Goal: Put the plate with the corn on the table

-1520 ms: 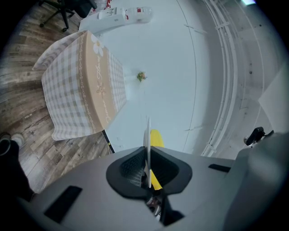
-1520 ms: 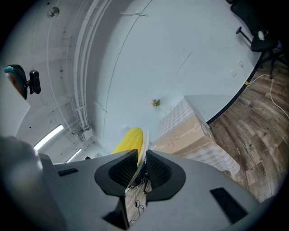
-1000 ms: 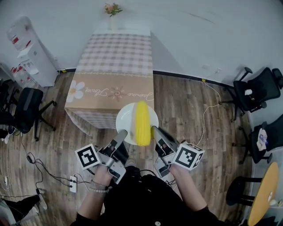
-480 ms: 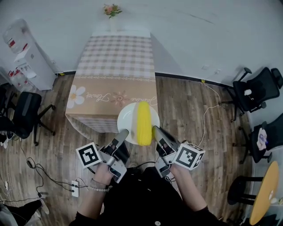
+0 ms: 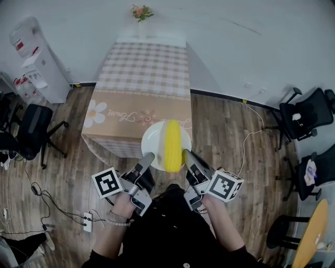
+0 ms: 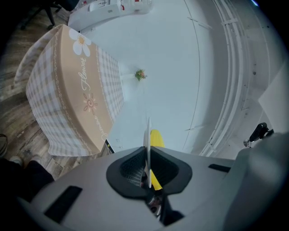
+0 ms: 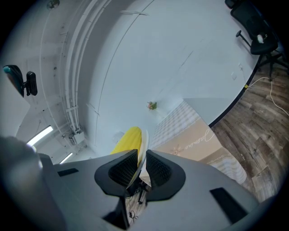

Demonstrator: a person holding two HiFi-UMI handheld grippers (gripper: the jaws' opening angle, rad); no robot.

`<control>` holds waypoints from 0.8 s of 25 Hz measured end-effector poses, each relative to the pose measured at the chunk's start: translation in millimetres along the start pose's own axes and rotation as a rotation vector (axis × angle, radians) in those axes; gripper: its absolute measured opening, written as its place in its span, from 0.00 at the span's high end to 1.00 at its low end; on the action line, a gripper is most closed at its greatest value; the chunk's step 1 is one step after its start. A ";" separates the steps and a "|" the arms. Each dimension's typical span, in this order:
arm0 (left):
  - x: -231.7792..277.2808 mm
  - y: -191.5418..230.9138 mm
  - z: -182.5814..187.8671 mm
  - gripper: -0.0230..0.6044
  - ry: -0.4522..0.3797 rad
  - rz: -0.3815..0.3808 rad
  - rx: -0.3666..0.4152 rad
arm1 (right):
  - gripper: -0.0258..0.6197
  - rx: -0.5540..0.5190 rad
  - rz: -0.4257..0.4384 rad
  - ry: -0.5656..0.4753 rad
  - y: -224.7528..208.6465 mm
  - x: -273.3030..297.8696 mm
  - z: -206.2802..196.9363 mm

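Near checked table [image 5: 141,68], left tool [image 5: 148,157] and right tool [image 5: 186,154] clamp white plate [image 5: 153,140] bearing yellow corn [image 5: 172,145]

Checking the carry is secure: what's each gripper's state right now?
Left gripper: closed on the plate's rim.
Right gripper: closed on the opposite rim; corn lies on the plate.

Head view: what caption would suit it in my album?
Left claw and right claw grip a plate of corn near a table.

The corn [image 5: 172,144] lies on the plate [image 5: 153,141], which hangs over the table's [image 5: 141,68] near edge. The left gripper [image 5: 148,156] grips its left rim, the right gripper [image 5: 185,154] its right rim. Flowers [image 5: 142,11] stand at the table's far end.
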State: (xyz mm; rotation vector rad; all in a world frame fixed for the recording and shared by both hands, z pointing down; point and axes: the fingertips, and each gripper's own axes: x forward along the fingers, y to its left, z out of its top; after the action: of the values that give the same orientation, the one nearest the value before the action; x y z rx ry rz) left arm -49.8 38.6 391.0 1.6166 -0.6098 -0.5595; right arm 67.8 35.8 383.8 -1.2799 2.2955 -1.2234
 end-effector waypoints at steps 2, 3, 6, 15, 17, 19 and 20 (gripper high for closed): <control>-1.1 -0.8 -0.1 0.92 -0.007 0.000 -0.003 | 0.82 0.008 0.023 -0.001 4.4 2.0 0.5; -2.1 -1.2 -0.3 0.92 -0.012 0.001 -0.005 | 0.82 0.014 0.038 -0.002 7.6 3.1 0.8; -4.5 0.2 0.7 0.92 -0.029 0.006 -0.006 | 0.82 0.010 0.052 0.009 8.3 5.6 0.0; 10.3 5.6 18.8 0.92 -0.051 0.008 -0.004 | 0.82 -0.008 0.041 0.036 -3.8 25.6 11.8; 17.0 7.5 22.8 0.92 -0.053 0.010 -0.001 | 0.83 -0.008 0.034 0.043 -9.8 30.4 15.8; 23.1 9.7 28.7 0.92 -0.055 0.015 0.001 | 0.83 -0.004 0.040 0.048 -12.5 37.9 20.4; 25.9 10.8 32.3 0.92 -0.057 0.017 0.000 | 0.83 -0.001 0.050 0.048 -12.2 42.4 22.7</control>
State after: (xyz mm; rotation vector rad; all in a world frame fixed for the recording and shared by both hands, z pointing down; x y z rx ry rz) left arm -52.8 -3.6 397.3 1.5990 -0.6653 -0.5944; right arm 62.8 -13.5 386.5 -1.1980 2.3475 -1.2494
